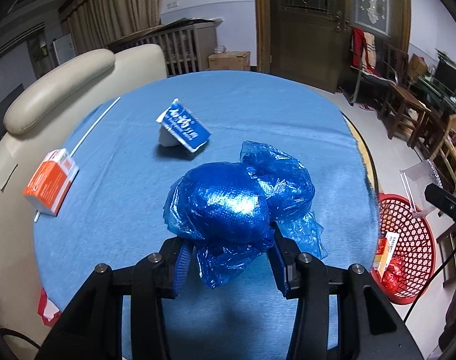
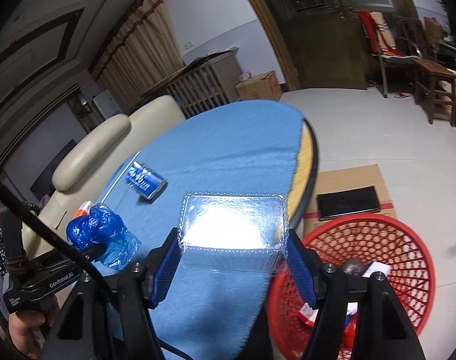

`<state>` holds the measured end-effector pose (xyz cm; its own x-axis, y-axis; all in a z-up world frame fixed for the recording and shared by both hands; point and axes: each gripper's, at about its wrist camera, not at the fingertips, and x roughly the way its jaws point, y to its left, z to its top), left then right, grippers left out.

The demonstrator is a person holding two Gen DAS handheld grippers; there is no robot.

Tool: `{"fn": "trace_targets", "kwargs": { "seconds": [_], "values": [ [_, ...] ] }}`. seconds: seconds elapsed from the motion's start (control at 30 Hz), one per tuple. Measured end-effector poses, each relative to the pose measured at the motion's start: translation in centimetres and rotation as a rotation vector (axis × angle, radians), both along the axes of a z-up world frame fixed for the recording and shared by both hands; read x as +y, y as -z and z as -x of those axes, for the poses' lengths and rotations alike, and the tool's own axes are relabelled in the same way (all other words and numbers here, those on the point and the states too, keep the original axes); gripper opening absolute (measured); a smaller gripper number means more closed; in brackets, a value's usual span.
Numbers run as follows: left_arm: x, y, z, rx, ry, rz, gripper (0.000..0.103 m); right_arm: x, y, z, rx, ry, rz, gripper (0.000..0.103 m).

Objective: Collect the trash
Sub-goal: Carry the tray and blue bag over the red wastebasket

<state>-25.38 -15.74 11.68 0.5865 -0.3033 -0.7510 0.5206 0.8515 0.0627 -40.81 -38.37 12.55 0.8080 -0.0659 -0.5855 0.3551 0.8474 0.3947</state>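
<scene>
My left gripper is shut on a crumpled blue plastic bag and holds it over the blue tablecloth. It also shows in the right wrist view. My right gripper is shut on a clear plastic clamshell box, held above the table's right edge next to the red mesh basket. The box also shows in the left wrist view over the basket. A blue-and-white carton and an orange-and-white carton lie on the cloth.
A white straw lies by the orange carton. A cream sofa borders the table's left side. The basket holds several pieces of trash. A flat cardboard box with a dark tablet lies on the floor behind the basket. Chairs stand far right.
</scene>
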Motion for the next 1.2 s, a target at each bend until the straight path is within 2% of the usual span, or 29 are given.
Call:
{"fn": "trace_targets", "kwargs": {
  "seconds": [0.43,1.2],
  "values": [
    [-2.1,-0.5,1.1,-0.014,0.050,-0.010,0.048,-3.3,-0.3,3.3,-0.010,0.083,-0.002,0.070],
    [-2.1,-0.5,1.0,-0.013,0.073,0.003,0.048,-3.5,-1.1,4.2,-0.022,0.090,0.015,0.070]
  ]
}}
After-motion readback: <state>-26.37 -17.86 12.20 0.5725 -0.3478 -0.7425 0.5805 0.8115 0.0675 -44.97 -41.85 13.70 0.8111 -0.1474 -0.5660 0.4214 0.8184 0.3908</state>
